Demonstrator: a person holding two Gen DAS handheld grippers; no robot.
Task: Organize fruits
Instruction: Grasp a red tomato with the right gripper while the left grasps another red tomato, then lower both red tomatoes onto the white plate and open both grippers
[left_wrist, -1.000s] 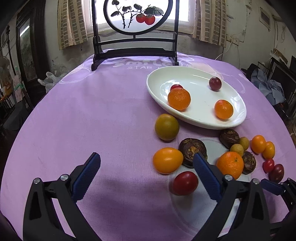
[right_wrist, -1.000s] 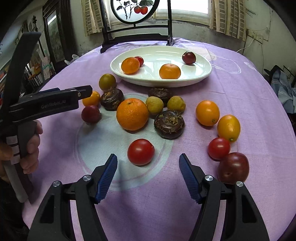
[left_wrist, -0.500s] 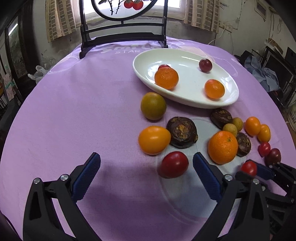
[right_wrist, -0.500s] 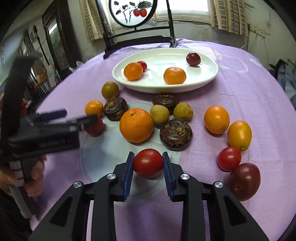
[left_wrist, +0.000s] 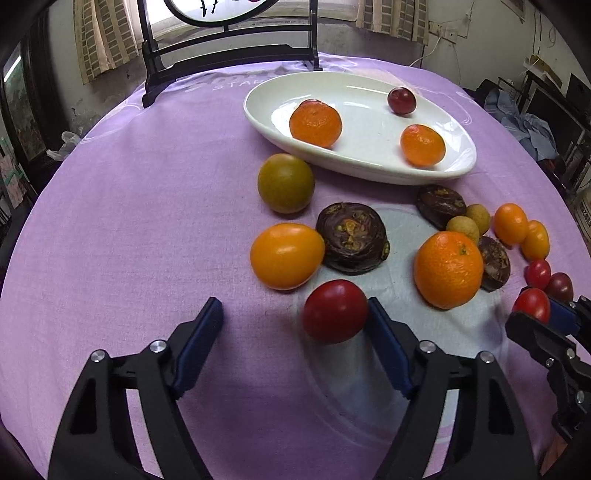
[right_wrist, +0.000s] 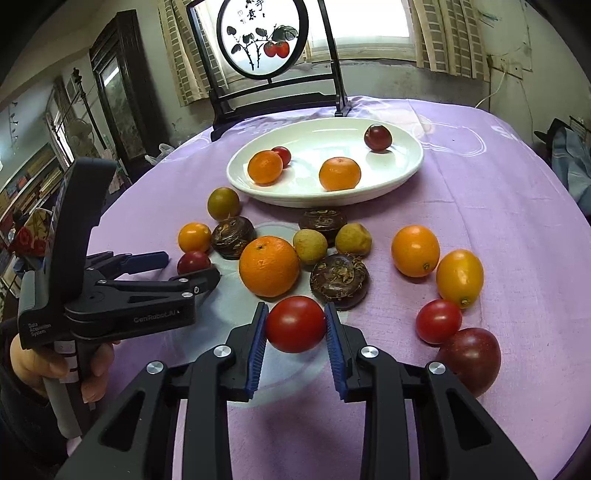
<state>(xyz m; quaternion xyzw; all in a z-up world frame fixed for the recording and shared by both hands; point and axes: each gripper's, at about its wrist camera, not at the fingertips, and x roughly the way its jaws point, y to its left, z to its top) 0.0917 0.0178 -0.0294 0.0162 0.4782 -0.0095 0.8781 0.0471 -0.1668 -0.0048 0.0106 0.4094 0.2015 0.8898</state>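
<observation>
In the left wrist view the left gripper (left_wrist: 295, 332) stands wide open low in the frame, gripping nothing, a dark red tomato (left_wrist: 335, 311) against its right pad; closing off-centre could roll that fruit into the yellow-orange fruit (left_wrist: 286, 255) just above. The right wrist view alone shows the right gripper (right_wrist: 295, 326) clamped on a red tomato (right_wrist: 296, 324) at lower centre, lifted or not I cannot tell; squeezing risks bruising it before the white dish (right_wrist: 413, 162) at upper centre.

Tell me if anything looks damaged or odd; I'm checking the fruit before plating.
Nothing stands out. The loose fruit on the purple cloth look whole, the white plate sits level, and the right gripper holds a red tomato without visibly squashing it.
</observation>
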